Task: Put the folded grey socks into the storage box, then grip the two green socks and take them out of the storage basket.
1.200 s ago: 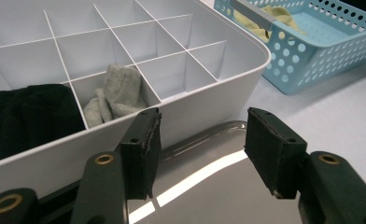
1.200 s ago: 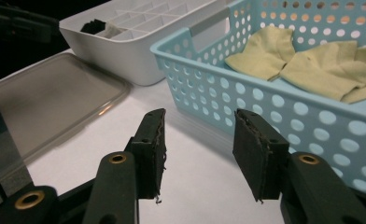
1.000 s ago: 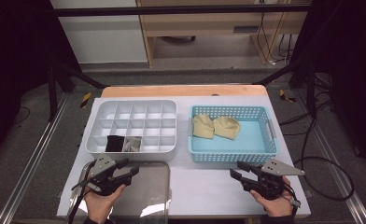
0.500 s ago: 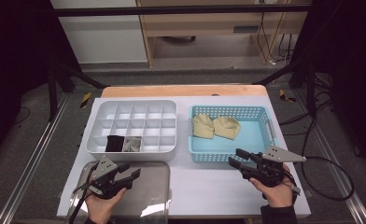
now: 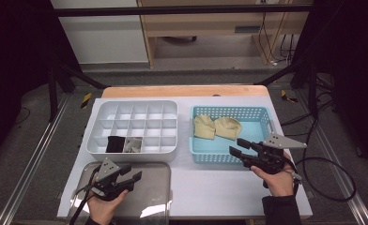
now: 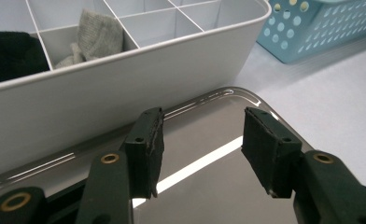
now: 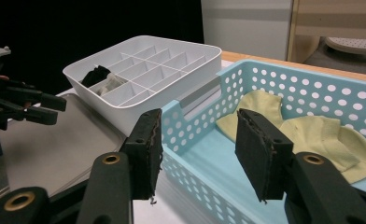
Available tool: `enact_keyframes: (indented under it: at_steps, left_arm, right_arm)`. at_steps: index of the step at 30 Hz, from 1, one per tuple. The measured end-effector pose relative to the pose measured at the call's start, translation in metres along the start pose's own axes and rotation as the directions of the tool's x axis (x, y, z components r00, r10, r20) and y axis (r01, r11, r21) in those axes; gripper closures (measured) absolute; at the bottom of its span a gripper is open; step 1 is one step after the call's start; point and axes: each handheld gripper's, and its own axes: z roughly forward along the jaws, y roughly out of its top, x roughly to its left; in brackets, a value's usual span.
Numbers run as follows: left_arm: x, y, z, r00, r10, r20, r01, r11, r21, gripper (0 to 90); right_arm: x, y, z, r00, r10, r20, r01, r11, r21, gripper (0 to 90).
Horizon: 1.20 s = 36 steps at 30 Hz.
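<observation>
Glossy metal tray [image 5: 149,197], smooth white plastic organizer [image 5: 133,126], perforated blue plastic basket [image 5: 229,154], soft yellow cloths [image 5: 217,127].

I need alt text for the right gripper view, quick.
The right gripper, jaws open and empty, points over the near rim of a blue perforated basket holding two pale yellow cloth pieces. Behind it sits a white divided organiser; the left gripper hovers over a metal tray.

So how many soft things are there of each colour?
Yellow cloths in the blue basket: 2
Black cloth in the white divided tray: 1
Grey cloth in the next compartment: 1
Total: 4
</observation>
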Motion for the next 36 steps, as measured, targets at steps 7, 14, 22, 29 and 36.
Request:
enact_keyframes:
  at_steps: [7,14,22,29,36]
  left_arm:
    - [0.002,-0.002,0.002,1.0000,-0.002,-0.003,0.002,0.9999,0.011,47.3]
    - [0.004,-0.003,0.004,0.9999,-0.011,-0.008,0.011,0.9999,0.010,47.4]
    - [0.007,-0.004,0.005,0.9997,-0.018,-0.015,0.018,0.9997,0.014,47.2]
    - [0.010,-0.005,0.004,0.9993,-0.030,-0.024,0.030,0.9995,0.012,48.0]
    - [0.013,-0.006,0.005,0.9989,-0.035,-0.033,0.035,0.9993,0.016,48.2]
  right_arm:
    - [-0.011,0.006,0.007,1.0000,-0.006,0.003,0.006,1.000,0.022,51.1]
    - [-0.024,0.015,0.015,0.9999,0.012,0.010,-0.013,0.999,0.039,50.5]
    - [-0.035,0.029,0.023,0.9984,0.023,0.053,-0.025,0.999,0.043,47.2]
    - [-0.045,0.036,0.032,0.9956,0.033,0.088,-0.038,0.998,0.051,46.4]
    - [-0.049,0.043,0.047,0.9949,0.012,0.101,-0.018,0.998,0.058,44.7]
